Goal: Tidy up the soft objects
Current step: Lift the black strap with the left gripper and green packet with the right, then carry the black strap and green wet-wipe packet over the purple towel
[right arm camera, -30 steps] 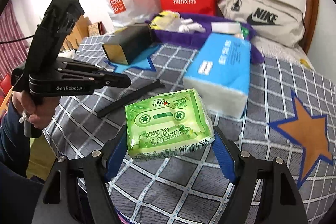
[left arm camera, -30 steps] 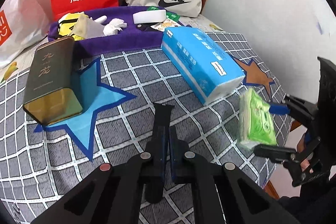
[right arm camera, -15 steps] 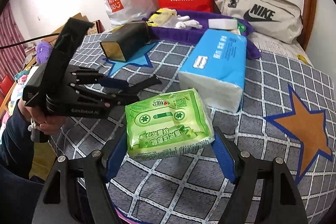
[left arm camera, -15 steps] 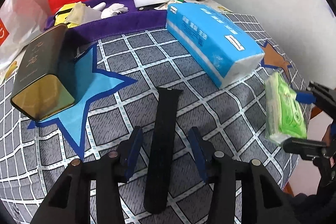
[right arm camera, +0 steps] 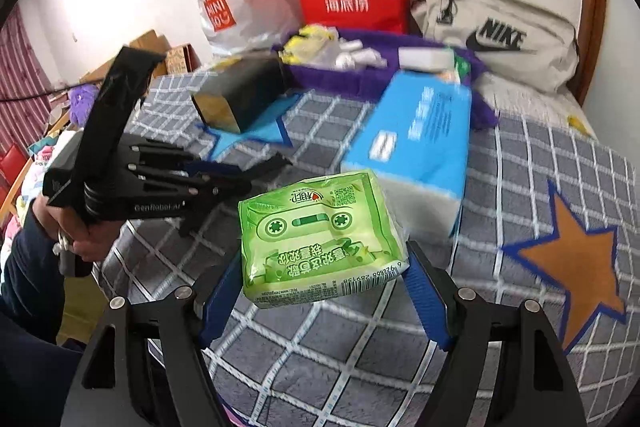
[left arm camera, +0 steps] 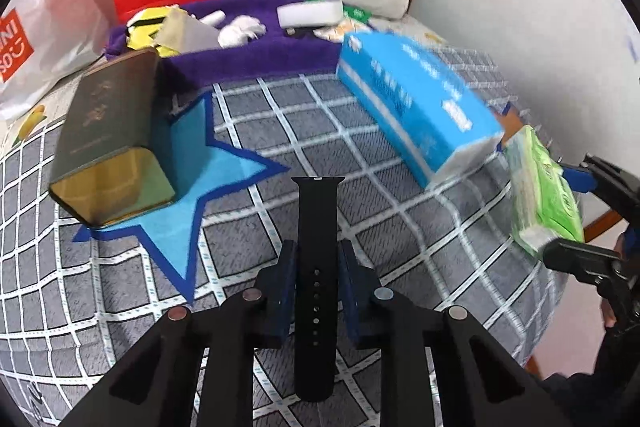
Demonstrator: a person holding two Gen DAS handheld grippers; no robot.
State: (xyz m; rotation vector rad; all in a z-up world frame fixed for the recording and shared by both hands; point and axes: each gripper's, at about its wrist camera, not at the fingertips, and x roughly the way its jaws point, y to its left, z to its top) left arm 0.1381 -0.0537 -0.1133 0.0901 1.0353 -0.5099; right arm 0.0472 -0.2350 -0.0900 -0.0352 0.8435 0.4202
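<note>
Motion blur smears the blue tissue box, just ahead and right of the left gripper's closing jaws; its print can't be read in either view. The black strap lies between those jaws, but pad contact can't be made out. Far beyond the jaws, a purple tray holds small white and yellow bits too tiny to ID. The gold tin's lettering is blurred. The person's left hand is partly hidden behind the grip; the sleeve is cut off at the frame edge.
</note>
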